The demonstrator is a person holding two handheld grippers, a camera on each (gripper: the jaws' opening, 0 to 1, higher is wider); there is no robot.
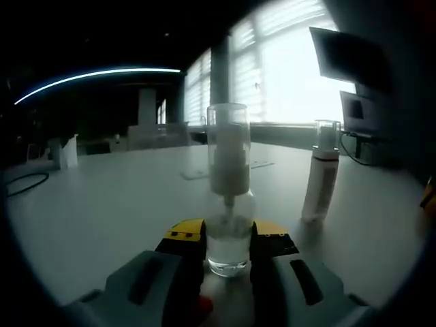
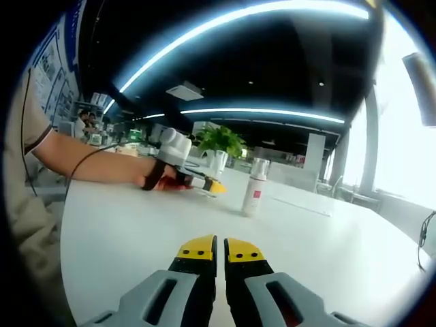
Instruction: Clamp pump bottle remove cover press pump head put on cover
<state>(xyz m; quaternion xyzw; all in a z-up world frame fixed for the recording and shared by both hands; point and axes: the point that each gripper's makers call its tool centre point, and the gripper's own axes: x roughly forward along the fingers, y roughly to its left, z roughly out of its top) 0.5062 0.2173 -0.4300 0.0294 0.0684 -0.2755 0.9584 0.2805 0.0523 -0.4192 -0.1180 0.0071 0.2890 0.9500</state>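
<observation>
Two bottles: clear plastic pump bottle (image 1: 228,204) with transparent cover (image 1: 228,129) (on), near; slim white bottle (image 1: 320,180) right.
Left gripper (image 1: 228,242): clamps clear bottle's base.
Right gripper (image 2: 211,251): jaws nearly together, seemingly empty, over white table (image 2: 136,231).

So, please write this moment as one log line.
left gripper: shut on pump bottle | cover: on | right gripper: shut, empty | table

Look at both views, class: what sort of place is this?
Probably an open-plan office: long white tables, strip ceiling lights, a potted plant, wide blinded windows and a monitor.
</observation>
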